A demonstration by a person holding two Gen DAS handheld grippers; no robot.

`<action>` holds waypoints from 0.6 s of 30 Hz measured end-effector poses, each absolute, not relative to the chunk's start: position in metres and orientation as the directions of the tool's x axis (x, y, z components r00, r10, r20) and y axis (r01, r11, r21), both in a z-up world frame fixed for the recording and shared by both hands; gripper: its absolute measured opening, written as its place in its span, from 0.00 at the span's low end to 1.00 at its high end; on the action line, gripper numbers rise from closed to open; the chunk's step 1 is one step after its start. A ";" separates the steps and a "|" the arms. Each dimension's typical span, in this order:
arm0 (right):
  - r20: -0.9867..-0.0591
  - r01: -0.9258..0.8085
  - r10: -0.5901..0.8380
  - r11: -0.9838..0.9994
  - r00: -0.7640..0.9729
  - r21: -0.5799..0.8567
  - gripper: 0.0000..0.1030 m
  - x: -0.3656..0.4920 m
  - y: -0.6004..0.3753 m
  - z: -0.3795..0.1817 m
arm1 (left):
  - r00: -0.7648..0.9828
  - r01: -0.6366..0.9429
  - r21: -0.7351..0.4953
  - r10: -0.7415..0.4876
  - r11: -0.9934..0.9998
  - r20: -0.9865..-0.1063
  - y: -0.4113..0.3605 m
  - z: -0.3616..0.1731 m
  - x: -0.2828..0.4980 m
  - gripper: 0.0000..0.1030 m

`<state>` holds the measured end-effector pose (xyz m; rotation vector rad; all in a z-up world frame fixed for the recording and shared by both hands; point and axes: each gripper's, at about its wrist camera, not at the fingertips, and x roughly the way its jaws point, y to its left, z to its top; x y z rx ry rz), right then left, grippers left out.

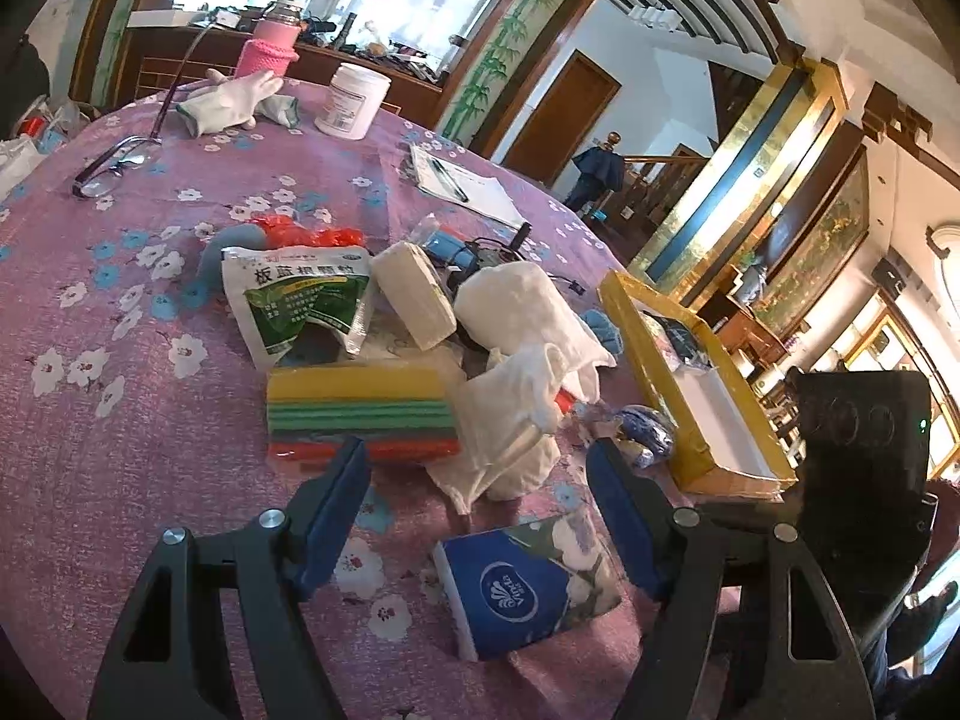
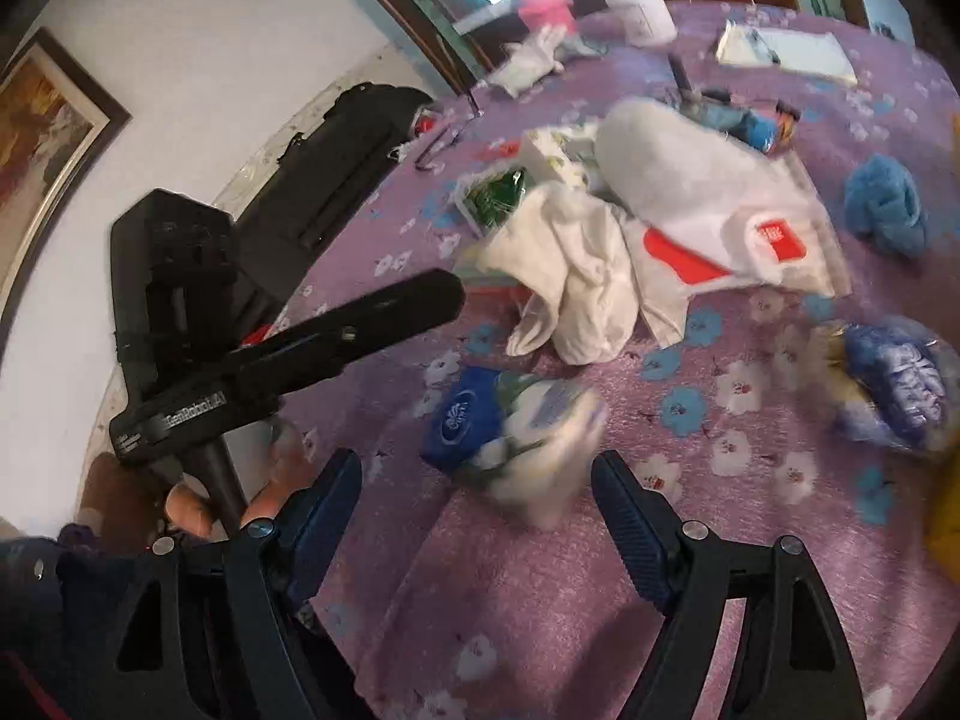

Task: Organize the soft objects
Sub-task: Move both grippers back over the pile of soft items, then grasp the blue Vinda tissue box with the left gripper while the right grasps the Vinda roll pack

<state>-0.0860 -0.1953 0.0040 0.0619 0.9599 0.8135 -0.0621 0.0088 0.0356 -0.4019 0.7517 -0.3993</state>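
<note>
While both grippers (image 1: 480,468) (image 2: 477,480) gape empty, blue flowered tissue pack (image 1: 528,585) lies tilted, soft-cornered, on purple cloth (image 1: 120,420).

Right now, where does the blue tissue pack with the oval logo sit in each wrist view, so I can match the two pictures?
Left wrist view: the blue tissue pack lies low in the picture, right of centre, between the open fingers.
Right wrist view: it lies just below centre, blurred, ahead of the open fingers.
Shared landmark: the crumpled white cloth just beyond the pack.
</note>
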 end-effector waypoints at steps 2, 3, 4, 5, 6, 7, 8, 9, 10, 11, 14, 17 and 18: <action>-0.715 -0.554 0.577 0.770 0.395 0.316 0.81 -0.085 -0.206 0.011 | 0.646 0.228 -0.475 -0.497 0.850 -0.579 0.005 0.036 -0.063 0.72; -0.707 -0.528 0.577 0.781 0.408 0.333 0.81 -0.083 -0.216 0.015 | 0.632 0.249 -0.455 -0.499 0.855 -0.592 0.000 0.037 -0.064 0.73; -0.697 -0.514 0.585 0.783 0.415 0.352 0.81 -0.082 -0.223 0.017 | 0.620 0.274 -0.421 -0.493 0.865 -0.610 -0.006 0.038 -0.065 0.73; -0.687 -0.505 0.591 0.783 0.423 0.363 0.81 -0.083 -0.229 0.019 | 0.614 0.295 -0.389 -0.486 0.872 -0.622 -0.011 0.039 -0.067 0.75; -0.680 -0.498 0.590 0.787 0.436 0.363 0.81 -0.084 -0.236 0.021 | 0.603 0.336 -0.339 -0.477 0.879 -0.639 -0.019 0.041 -0.070 0.79; -0.679 -0.497 0.587 0.790 0.442 0.360 0.81 -0.085 -0.238 0.022 | 0.595 0.364 -0.309 -0.474 0.879 -0.649 -0.023 0.041 -0.072 0.82; -0.674 -0.494 0.588 0.791 0.447 0.362 0.81 -0.085 -0.241 0.023 | 0.581 0.401 -0.270 -0.471 0.875 -0.664 -0.030 0.042 -0.074 0.85; -0.666 -0.488 0.595 0.788 0.450 0.374 0.81 -0.086 -0.246 0.023 | 0.560 0.442 -0.229 -0.467 0.867 -0.685 -0.038 0.042 -0.077 0.86; -0.663 -0.485 0.599 0.787 0.449 0.382 0.81 -0.082 -0.250 0.022 | 0.542 0.481 -0.190 -0.461 0.856 -0.703 -0.045 0.041 -0.079 0.86; -0.661 -0.482 0.601 0.786 0.450 0.386 0.81 -0.084 -0.252 0.022 | 0.537 0.515 -0.140 -0.445 0.846 -0.717 -0.054 0.041 -0.083 0.87; -0.660 -0.471 0.597 0.791 0.456 0.390 0.81 -0.086 -0.256 0.021 | 0.547 0.577 0.023 -0.365 0.817 -0.753 -0.075 0.037 -0.089 0.89; -0.660 -0.467 0.591 0.797 0.465 0.384 0.81 -0.084 -0.262 0.023 | 0.549 0.591 0.107 -0.302 0.800 -0.779 -0.085 0.027 -0.082 0.89; -0.663 -0.466 0.583 0.802 0.470 0.374 0.81 -0.083 -0.263 0.025 | 0.539 0.590 0.100 -0.298 0.801 -0.788 -0.086 0.024 -0.079 0.89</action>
